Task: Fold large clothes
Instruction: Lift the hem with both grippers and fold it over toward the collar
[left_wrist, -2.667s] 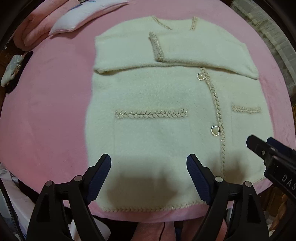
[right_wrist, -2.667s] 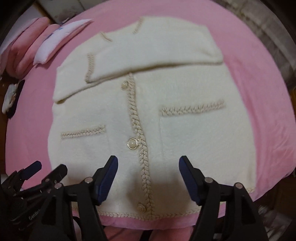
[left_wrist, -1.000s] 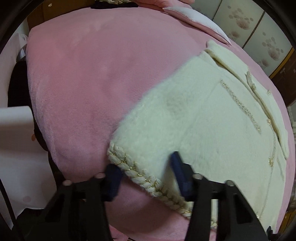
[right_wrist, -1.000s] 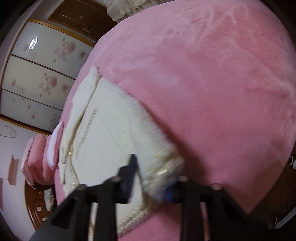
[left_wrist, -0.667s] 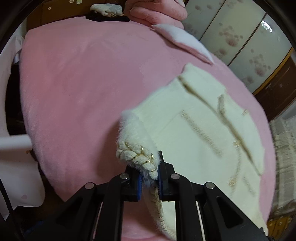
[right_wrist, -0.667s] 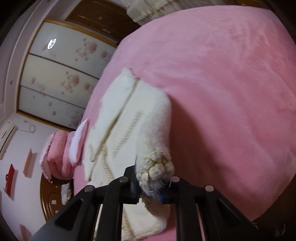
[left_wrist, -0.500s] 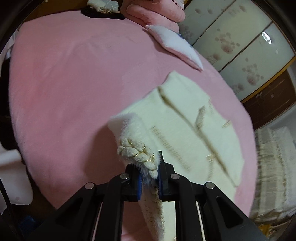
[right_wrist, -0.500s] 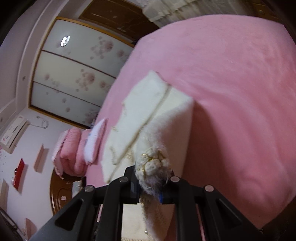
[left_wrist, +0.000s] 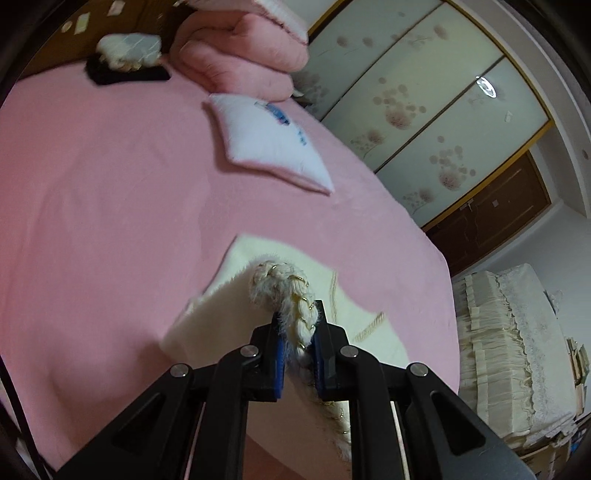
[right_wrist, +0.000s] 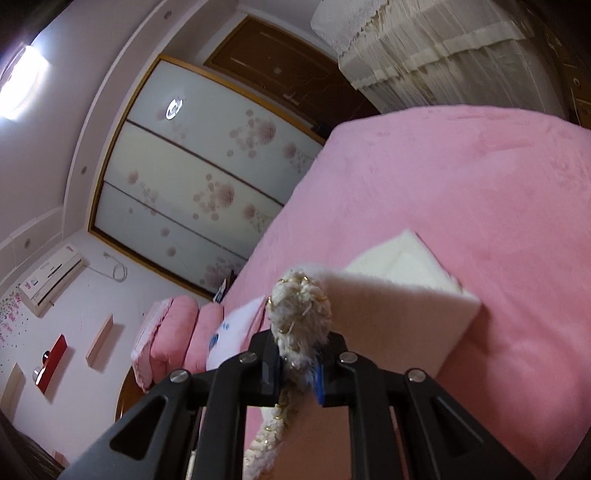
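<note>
Nearest the left wrist camera, the left gripper (left_wrist: 297, 345) has its two black fingers with blue pads (left_wrist: 279, 363) pressed together on the thick braided hem (left_wrist: 295, 302) of a cream cardigan (left_wrist: 236, 291), a rope-like plait of off-white yarn shot with fine gold thread. Fluffy fabric rises from the pinch, raised clear of the bed, and drapes away to the far part of the garment, which lies flat on the plush pink blanket (left_wrist: 103, 192). Close to the right wrist camera, the right gripper (right_wrist: 299, 363) is likewise clamped on a fuzzy bunched knot of the same braid, its trailing end hanging down toward the near edge, and the cardigan's soft cream panel stretches taut to the right, ending in a crisp folded corner resting on the blanket. Both tools point upward and away across the bed, tilted steeply. Farther off on the blanket sits a flat white pillow (left_wrist: 269, 151) with blue print, and behind it a rolled pink quilt (left_wrist: 240, 55). At the far wall stand frosted sliding doors (right_wrist: 199, 184) patterned with pale pink blossoms, framed in wood.
</note>
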